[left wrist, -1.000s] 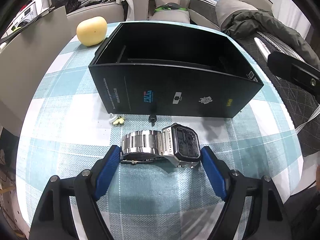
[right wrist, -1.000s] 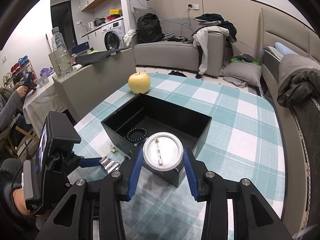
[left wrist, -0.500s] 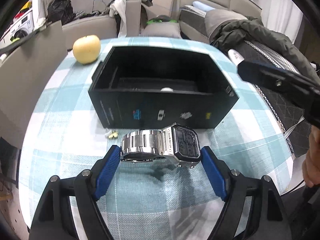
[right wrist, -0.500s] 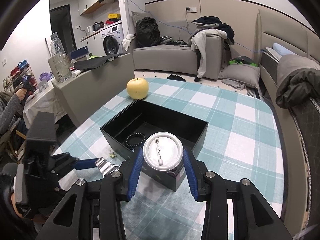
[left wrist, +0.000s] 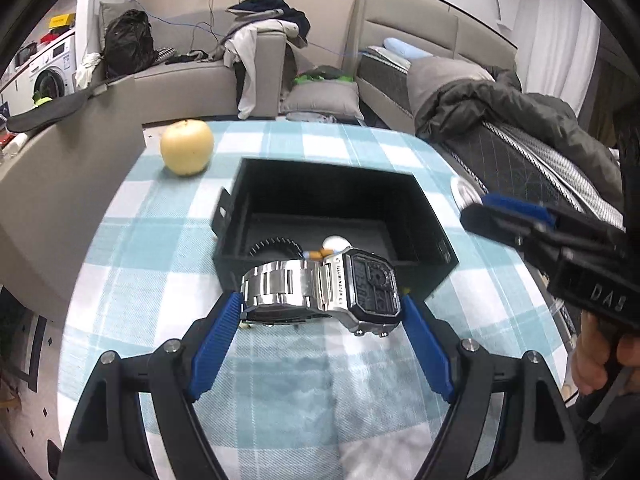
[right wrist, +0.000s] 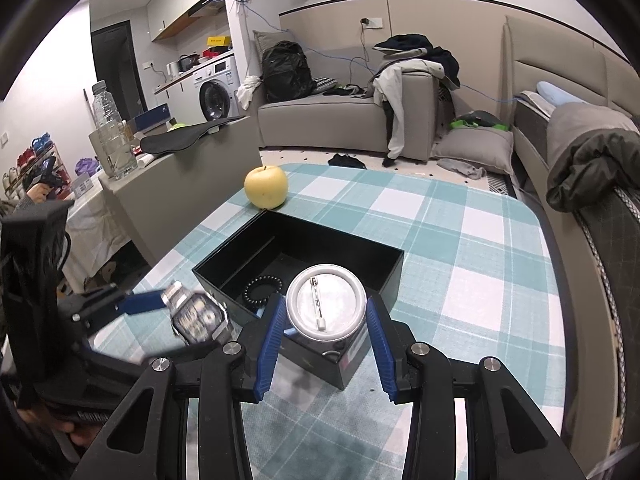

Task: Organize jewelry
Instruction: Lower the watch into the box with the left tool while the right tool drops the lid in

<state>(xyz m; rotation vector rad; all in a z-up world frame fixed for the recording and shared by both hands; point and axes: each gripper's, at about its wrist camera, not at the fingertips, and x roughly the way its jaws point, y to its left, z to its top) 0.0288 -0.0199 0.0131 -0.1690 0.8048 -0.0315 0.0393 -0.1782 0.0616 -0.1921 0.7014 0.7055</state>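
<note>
My left gripper (left wrist: 322, 312) is shut on a silver digital watch (left wrist: 324, 290) with a metal band and holds it in the air over the near wall of the open black box (left wrist: 434, 216). The watch also shows in the right wrist view (right wrist: 198, 318). My right gripper (right wrist: 326, 316) is shut on a round silver badge (right wrist: 326, 304) with a pin on its back, above the box's near corner (right wrist: 384, 276). Inside the box lies a black bead bracelet (right wrist: 262, 288), also in the left wrist view (left wrist: 274, 248), and a small white and orange item (left wrist: 330, 246).
A yellow apple (left wrist: 186, 152) sits on the checked tablecloth (right wrist: 472, 280) behind the box. A grey partition (right wrist: 180, 196) stands at the table's left. A sofa (right wrist: 344, 120) and a bed with a dark coat (right wrist: 592, 168) stand beyond the table.
My left gripper has lifted the watch off the table and risen toward the box, so the box's inside now shows. The right gripper with the badge has barely moved.
</note>
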